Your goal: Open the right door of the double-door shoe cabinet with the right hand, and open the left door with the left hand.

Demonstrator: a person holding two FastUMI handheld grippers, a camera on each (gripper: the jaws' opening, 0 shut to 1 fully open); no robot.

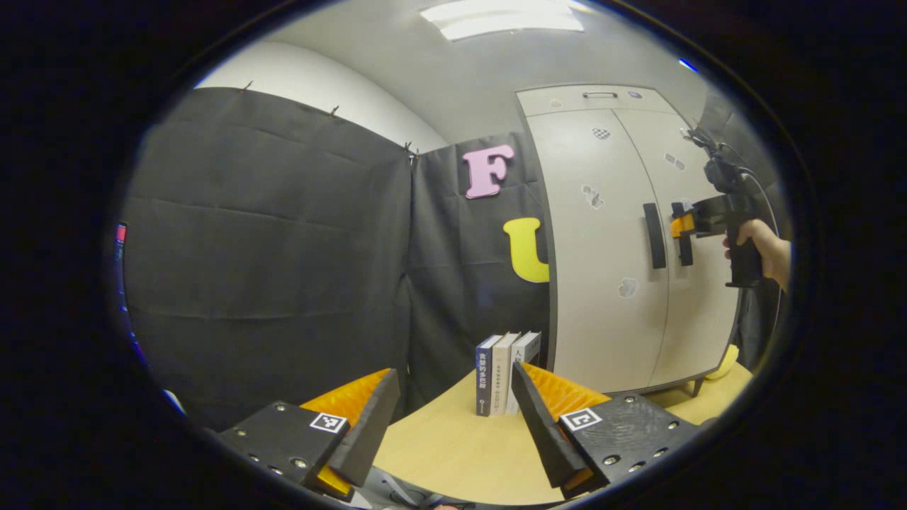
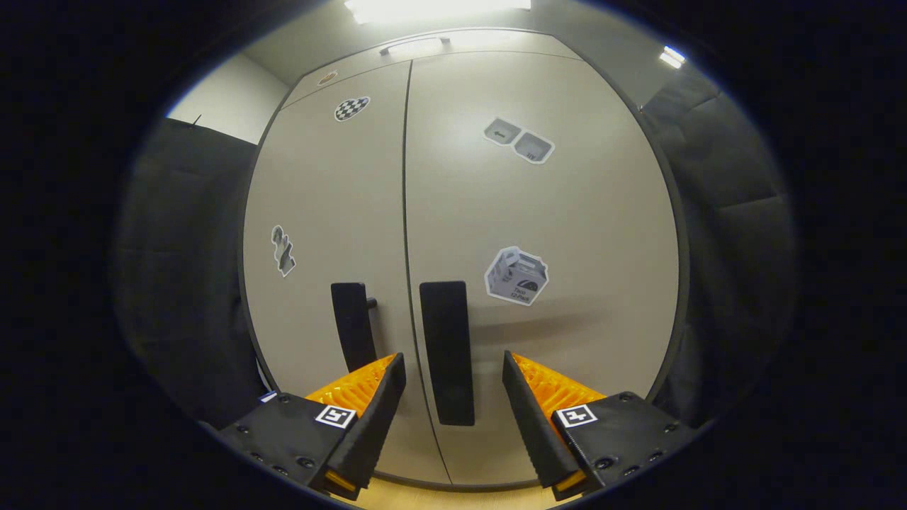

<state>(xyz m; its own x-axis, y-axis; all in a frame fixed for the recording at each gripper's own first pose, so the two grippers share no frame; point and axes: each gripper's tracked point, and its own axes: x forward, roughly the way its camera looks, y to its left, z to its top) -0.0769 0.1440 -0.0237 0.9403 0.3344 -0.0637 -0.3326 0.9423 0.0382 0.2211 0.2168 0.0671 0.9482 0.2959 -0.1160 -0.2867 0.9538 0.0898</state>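
Both cabinet doors are shut. The right gripper sits right up at the right handle, jaws spread with the handle between them, not pinching it. The left handle is just beside. The left gripper hangs back over the table, jaws spread too, with some books ahead beside the cabinet.

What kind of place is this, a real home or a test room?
Probably a test booth, not a home: black cloth wall, a double-door shoe cabinet bearing stickers, and a few books on a table.
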